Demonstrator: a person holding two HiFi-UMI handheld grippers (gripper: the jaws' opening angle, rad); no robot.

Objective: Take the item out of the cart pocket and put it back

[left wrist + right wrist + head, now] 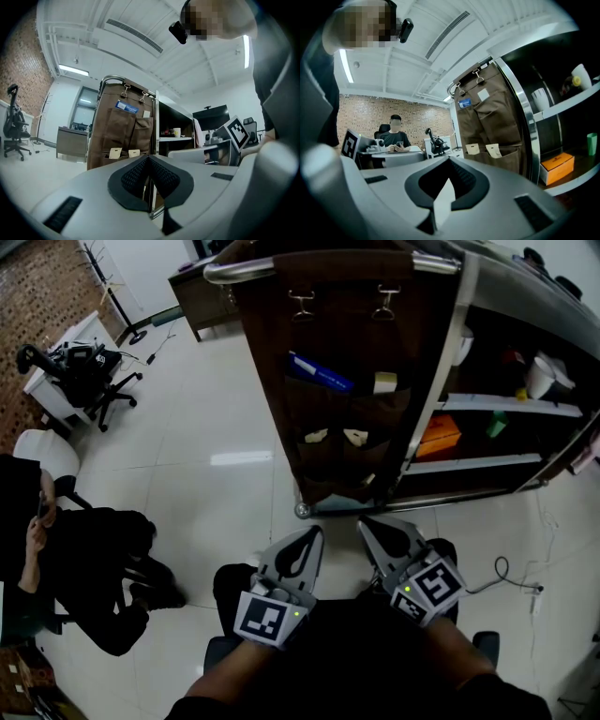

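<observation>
A brown fabric pocket organiser hangs on the near end of a metal cart. Its upper pockets hold a blue item and a pale card. Two cream tags stick out of the lower pockets. My left gripper and right gripper are low in front of the cart, side by side, apart from the pockets. Both are shut with nothing in them. The left gripper view shows shut jaws with the organiser beyond. The right gripper faces the organiser too.
The cart shelves hold an orange box and a white cup. A person in black sits at the left. A white desk and an office chair stand at far left. A cable lies on the floor at right.
</observation>
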